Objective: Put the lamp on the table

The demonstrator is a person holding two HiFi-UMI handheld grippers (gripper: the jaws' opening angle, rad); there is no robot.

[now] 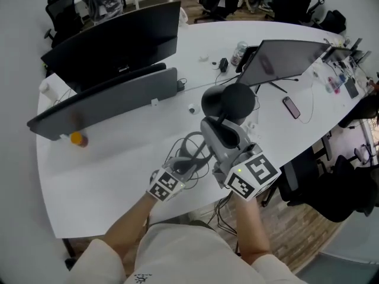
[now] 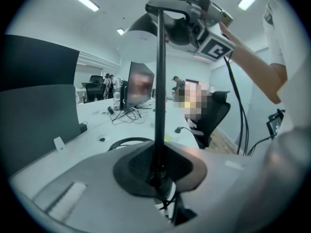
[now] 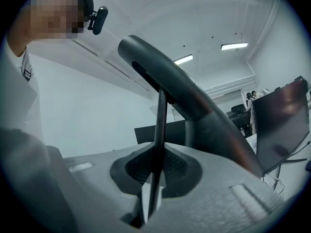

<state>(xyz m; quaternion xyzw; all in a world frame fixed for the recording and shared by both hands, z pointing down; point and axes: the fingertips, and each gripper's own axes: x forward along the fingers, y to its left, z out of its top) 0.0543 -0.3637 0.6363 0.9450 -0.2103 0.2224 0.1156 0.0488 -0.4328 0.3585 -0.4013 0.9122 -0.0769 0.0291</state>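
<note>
1. The lamp (image 1: 228, 102) is held above the near edge of the white table (image 1: 118, 164). Whether its base touches the table cannot be told.
2. The left gripper (image 2: 158, 171) is pinched on the thin stem (image 2: 159, 81) low down. The right gripper (image 3: 154, 178) is pinched on the same stem higher up, near the shade.
3. Handling is judged light, stiff and top-heavy. The round stem could twist in the pads, so one low and one high hold suits it.
4. Counted: one lamp, two grippers, one table, one phone (image 1: 291, 106), one can (image 1: 239, 52).

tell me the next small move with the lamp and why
Probably ease the lamp straight down until it stands on the white table, keeping both grips. The left gripper and right gripper are each shut on its thin stem, over bare tabletop near the front edge. Whether it already rests there isn't clear.
</note>
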